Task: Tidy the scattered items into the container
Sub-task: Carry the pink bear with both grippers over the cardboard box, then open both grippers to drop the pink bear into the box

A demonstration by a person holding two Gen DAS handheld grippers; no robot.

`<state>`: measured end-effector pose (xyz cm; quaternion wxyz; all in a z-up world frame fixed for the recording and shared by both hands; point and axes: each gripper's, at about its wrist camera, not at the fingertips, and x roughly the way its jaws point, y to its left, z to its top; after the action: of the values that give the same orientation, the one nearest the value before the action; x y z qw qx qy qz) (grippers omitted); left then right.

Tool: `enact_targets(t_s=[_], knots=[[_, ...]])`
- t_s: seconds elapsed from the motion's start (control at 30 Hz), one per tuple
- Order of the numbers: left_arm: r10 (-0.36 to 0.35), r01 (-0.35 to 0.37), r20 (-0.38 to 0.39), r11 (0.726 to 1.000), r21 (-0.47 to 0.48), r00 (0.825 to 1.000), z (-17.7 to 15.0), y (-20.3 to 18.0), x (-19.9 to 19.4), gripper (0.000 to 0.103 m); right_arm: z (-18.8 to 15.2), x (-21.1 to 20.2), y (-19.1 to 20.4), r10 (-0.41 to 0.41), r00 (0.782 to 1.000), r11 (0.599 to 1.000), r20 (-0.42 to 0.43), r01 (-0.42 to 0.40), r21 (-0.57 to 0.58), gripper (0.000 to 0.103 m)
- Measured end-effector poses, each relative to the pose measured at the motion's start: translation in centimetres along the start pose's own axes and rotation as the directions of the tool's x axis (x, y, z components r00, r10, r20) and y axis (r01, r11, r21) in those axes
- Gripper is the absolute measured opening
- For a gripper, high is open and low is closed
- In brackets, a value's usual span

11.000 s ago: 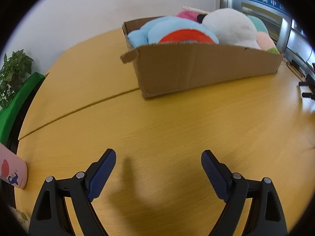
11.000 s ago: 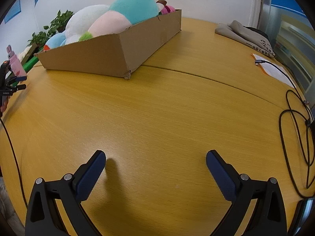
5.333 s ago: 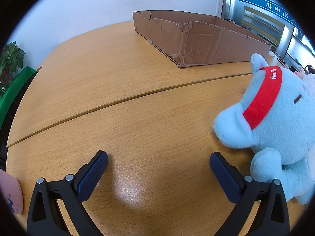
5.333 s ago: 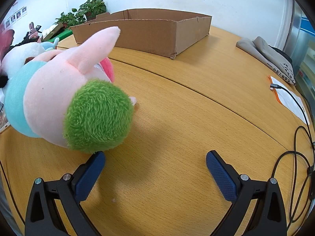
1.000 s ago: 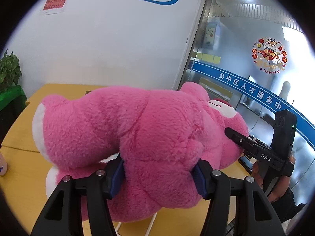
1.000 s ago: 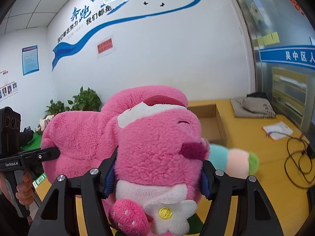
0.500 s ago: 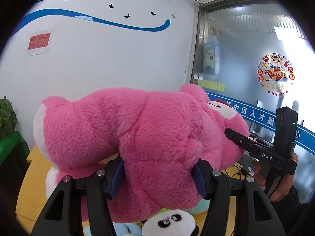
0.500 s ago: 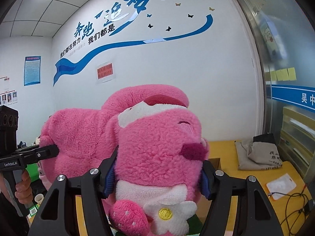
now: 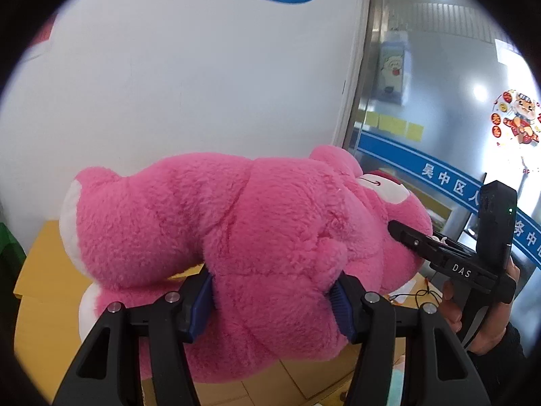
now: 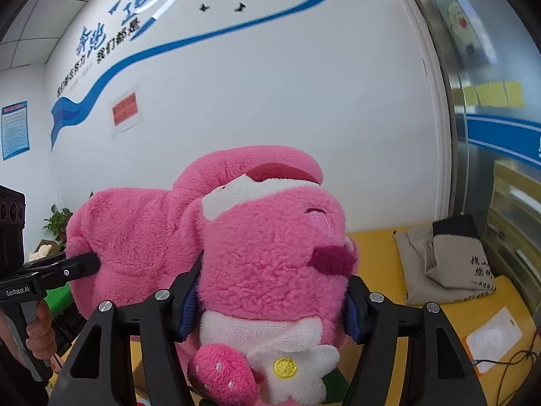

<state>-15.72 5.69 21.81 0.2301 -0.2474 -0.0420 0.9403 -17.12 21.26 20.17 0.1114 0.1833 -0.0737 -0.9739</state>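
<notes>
Bright, even indoor light, glare on the glass partition (image 9: 473,108), fisheye bending and black vignette at edges, slight blur.

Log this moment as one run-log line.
left gripper: shut on pink plush bear body | right gripper: shut on its head | bear: held aloft above wooden table | box: unseen

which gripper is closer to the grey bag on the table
Right. The right gripper clamps the pink bear's head, with the grey bag just beyond on its right side. The left gripper squeezes the bear's body at the far end.
</notes>
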Motion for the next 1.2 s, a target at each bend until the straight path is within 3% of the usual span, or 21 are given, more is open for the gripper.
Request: enact_targets(t_s=[0.1, 0.2, 0.3, 0.37, 0.4, 0.43, 0.5, 0.63, 0.73, 0.83, 0.93, 1.0, 1.07, 1.2], knots=[[-0.001, -0.002, -0.094, 0.999, -0.035, 0.996, -2.3, 2.7, 6.0, 0.057, -2.7, 5.3, -2.0, -0.031, 0.996, 0.999, -0.086, 0.034, 0.039, 0.071], [-0.036, 0.011, -0.217, 0.993, -0.117, 0.975, -5.9, 5.6, 12.5, 0.054, -6.5, 10.6, -4.5, -0.073, 0.974, 0.992, -0.214, 0.093, 0.086, 0.07], [-0.027, -0.054, -0.388, 0.979, -0.197, 0.921, -11.0, 8.6, 19.5, 0.048, -11.0, 15.7, -6.9, -0.098, 0.918, 0.979, -0.383, 0.158, 0.128, 0.069], [-0.022, -0.079, -0.475, 0.978, -0.191, 0.88, -13.6, 9.1, 22.6, 0.04, -13.3, 17.3, -7.6, -0.132, 0.884, 0.974, -0.45, 0.199, 0.105, 0.069], [-0.031, -0.066, -0.47, 0.98, -0.188, 0.882, -14.6, 9.1, 23.2, 0.04, -13.8, 17.5, -7.9, -0.142, 0.878, 0.973, -0.457, 0.21, 0.101, 0.069], [-0.021, -0.071, -0.448, 0.98, -0.187, 0.894, -14.8, 8.9, 22.9, 0.041, -13.9, 17.3, -8.3, -0.133, 0.882, 0.972, -0.451, 0.206, 0.117, 0.069], [-0.018, -0.077, -0.437, 0.977, -0.199, 0.899, -14.2, 8.7, 22.5, 0.042, -13.4, 17.1, -8.7, -0.124, 0.89, 0.972, -0.438, 0.198, 0.126, 0.071], [0.018, -0.12, -0.453, 0.973, -0.197, 0.891, -14.1, 8.9, 22.7, 0.047, -13.2, 18.5, -9.4, -0.133, 0.893, 0.971, -0.431, 0.205, 0.126, 0.075], [0.07, -0.149, -0.462, 0.979, -0.137, 0.884, -13.2, 8.5, 22.5, 0.053, -12.8, 18.8, -9.7, -0.126, 0.893, 0.97, -0.433, 0.203, 0.135, 0.087], [0.095, -0.142, -0.448, 0.987, -0.072, 0.889, -11.4, 8.3, 20.5, 0.053, -11.9, 16.3, -9.7, -0.112, 0.903, 0.981, -0.415, 0.168, 0.1, 0.088], [0.139, -0.159, -0.399, 0.987, -0.018, 0.907, -10.3, 8.2, 16.3, 0.053, -10.7, 11.6, -9.1, -0.039, 0.923, 0.995, -0.382, 0.07, 0.068, 0.1], [0.129, -0.138, -0.41, 0.99, 0.008, 0.903, -10.7, 7.8, 14.0, 0.058, -11.3, 9.5, -8.4, 0.014, 0.897, 0.999, -0.442, 0.002, 0.035, 0.102], [0.149, -0.146, -0.463, 0.988, 0.043, 0.873, -12.0, 7.9, 13.0, 0.06, -12.9, 8.5, -7.4, 0.036, 0.85, 0.998, -0.526, -0.06, -0.027, 0.102], [0.208, -0.199, -0.597, 0.977, 0.082, 0.775, -15.3, 9.2, 12.8, 0.06, -16.9, 7.9, -6.1, 0.024, 0.746, 0.991, -0.665, -0.104, -0.081, 0.102]])
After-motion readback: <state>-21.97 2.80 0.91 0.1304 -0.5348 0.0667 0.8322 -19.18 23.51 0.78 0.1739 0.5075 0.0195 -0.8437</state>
